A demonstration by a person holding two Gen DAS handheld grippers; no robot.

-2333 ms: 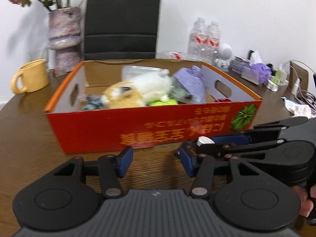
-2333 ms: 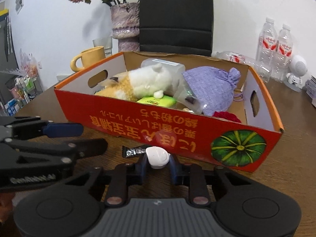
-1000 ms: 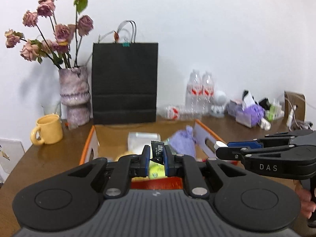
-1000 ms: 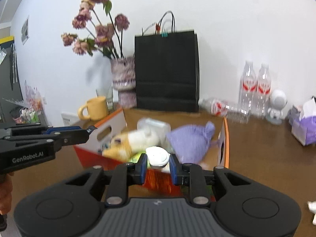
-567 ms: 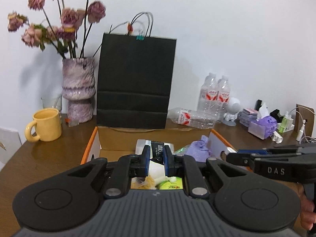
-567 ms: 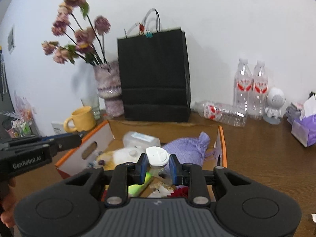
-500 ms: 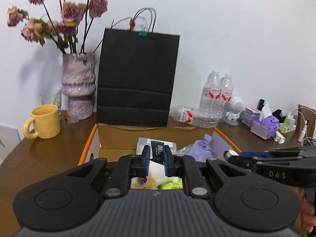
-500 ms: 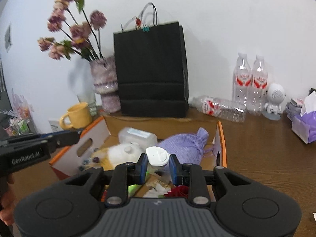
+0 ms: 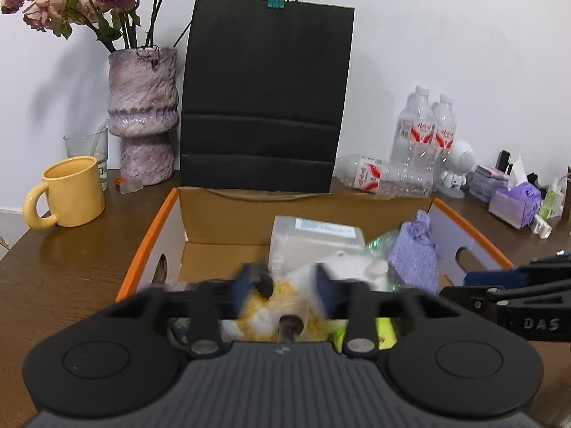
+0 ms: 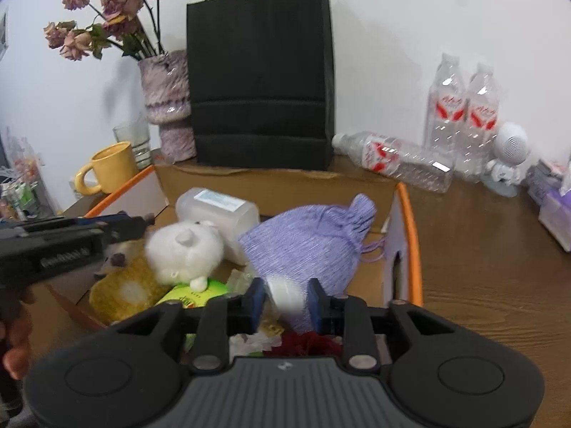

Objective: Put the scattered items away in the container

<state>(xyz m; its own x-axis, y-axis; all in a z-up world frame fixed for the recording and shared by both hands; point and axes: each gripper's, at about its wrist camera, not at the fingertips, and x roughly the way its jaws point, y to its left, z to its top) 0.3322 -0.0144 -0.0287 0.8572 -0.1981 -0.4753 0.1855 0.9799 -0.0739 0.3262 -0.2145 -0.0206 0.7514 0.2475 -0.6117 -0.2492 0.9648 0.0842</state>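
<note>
The orange-rimmed cardboard box (image 9: 150, 239) holds a white and yellow plush toy (image 10: 185, 249), a purple drawstring pouch (image 10: 314, 246), a clear plastic tub (image 9: 314, 239) and a green packet (image 10: 192, 294). My left gripper (image 9: 283, 285) hangs over the box with its jaws apart and blurred; a small dark packet (image 9: 291, 324) lies loose below them on the plush. My right gripper (image 10: 283, 299) is over the box's right part, shut on a small white cap-like item (image 10: 285, 294).
A yellow mug (image 9: 67, 192), a purple vase of dried roses (image 9: 142, 114) and a black paper bag (image 9: 264, 96) stand behind the box. Water bottles (image 10: 460, 114), a white toy robot (image 10: 506, 157) and tissue packs (image 9: 514, 203) sit at the right on the wooden table (image 10: 499, 267).
Both grippers rose from the table and moved forward over the box. My left gripper's jaws opened and the dark packet dropped out of them. The right still holds the white item.
</note>
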